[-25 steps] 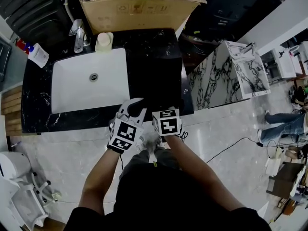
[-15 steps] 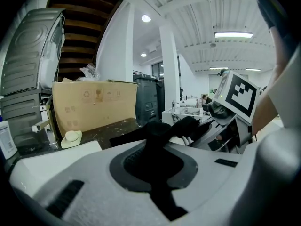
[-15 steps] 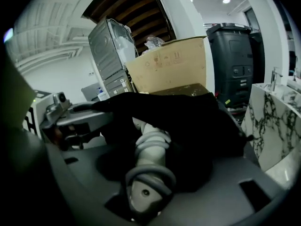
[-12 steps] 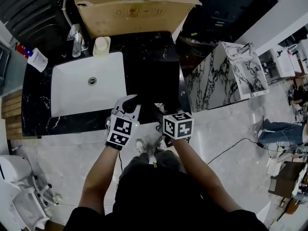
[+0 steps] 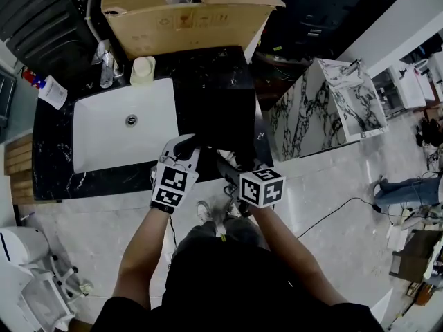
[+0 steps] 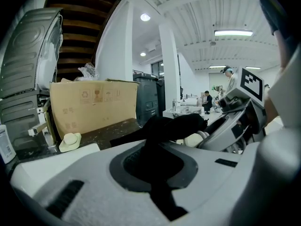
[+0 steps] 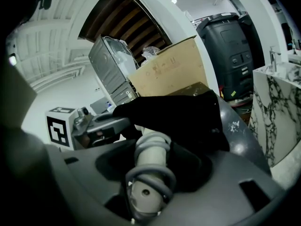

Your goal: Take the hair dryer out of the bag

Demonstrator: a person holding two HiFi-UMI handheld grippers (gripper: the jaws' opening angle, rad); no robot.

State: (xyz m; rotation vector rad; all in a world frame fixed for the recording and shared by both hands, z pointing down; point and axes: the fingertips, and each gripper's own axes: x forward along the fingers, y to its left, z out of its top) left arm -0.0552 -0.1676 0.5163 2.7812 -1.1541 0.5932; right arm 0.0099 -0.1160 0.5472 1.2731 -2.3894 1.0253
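Since a moment ago the right gripper (image 5: 235,171) has pulled back, its jaws just closing on the pale grey hair dryer handle (image 7: 149,164) poking from the floppy black cloth bag (image 7: 181,114), which the left gripper (image 5: 185,147) pinches tight; most looks still inside

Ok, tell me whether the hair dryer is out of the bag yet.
Partly out: the hair dryer shows its cord-wrapped grey handle outside the black bag; its head is hidden under the fabric.

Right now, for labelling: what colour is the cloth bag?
Black cloth bag, best in the left gripper view.
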